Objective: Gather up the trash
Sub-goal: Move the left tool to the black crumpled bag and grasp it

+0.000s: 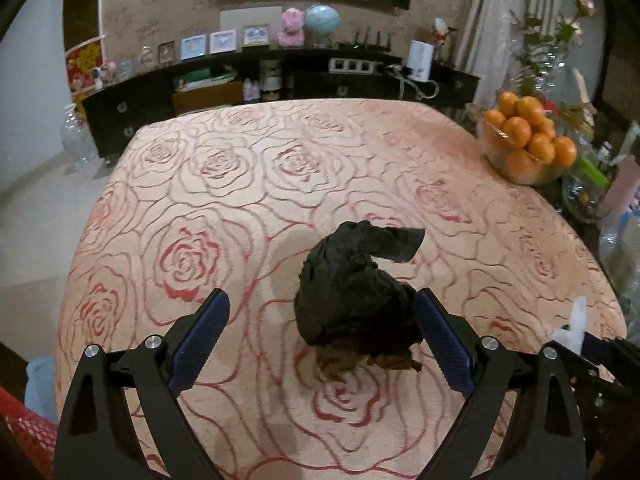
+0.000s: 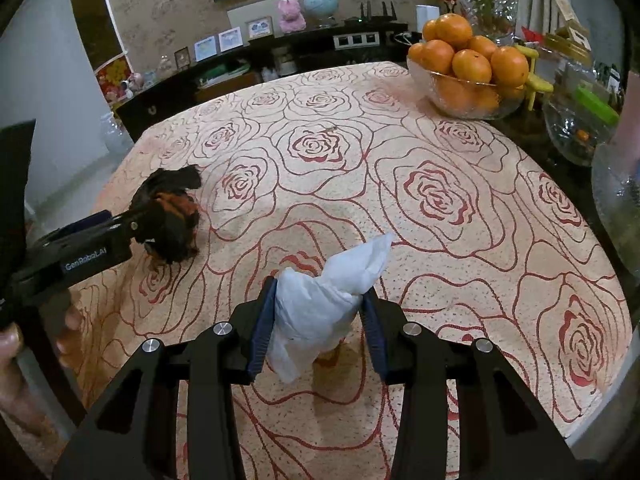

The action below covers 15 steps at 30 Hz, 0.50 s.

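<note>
Holding a crumpled wad at each gripper, you worked over the rose-patterned tablecloth (image 2: 400,208).

Your left gripper (image 1: 322,312) had its jaws spread wide around the black crumpled wad (image 1: 356,292); the right blue pad (image 1: 444,340) touched it, the left pad stood apart, and the wad sat on the cloth near the table's near edge. Your right gripper (image 2: 320,320) had its jaws clamped on the white tissue wad (image 2: 324,300), its loose tip pointing far and right. In the right wrist view, the left tool came in from the left, and its side read "GenRobot.AI". A glass bowl of oranges (image 2: 466,80) stood at the far right corner, well apart from both wads.
</note>
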Motion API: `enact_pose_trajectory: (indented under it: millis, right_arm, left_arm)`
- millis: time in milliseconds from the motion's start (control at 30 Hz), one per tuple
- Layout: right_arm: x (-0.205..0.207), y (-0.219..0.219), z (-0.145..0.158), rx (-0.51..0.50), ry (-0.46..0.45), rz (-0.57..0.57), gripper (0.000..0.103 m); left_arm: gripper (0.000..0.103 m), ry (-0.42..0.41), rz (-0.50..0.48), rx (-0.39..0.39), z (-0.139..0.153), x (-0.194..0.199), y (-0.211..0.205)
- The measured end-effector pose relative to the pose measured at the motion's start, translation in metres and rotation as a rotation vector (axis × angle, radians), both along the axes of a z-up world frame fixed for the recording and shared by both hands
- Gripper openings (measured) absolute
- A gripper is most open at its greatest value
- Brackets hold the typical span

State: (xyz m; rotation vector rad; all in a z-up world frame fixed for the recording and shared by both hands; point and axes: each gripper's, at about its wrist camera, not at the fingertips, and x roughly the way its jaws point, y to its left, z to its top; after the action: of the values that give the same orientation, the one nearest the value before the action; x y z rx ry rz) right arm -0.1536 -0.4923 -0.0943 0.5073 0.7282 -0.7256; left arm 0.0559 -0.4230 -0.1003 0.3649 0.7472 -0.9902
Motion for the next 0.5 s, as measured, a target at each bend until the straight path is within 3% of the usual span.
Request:
enact_pose_trajectory:
  millis: [267,500]
  right_arm:
    - [-0.004,-0.001,0.002,0.02,-0.018,0.001,0.04]
    - [-0.003,0.0,0.001,0.032,-0.021,0.014,0.04]
  left_arm:
    - [0.09,0.076,-0.07,-0.047,-0.004,-0.007,0.003]
    - [0.09,0.043,-0.043,0.003,-0.011,-0.003,-0.008]
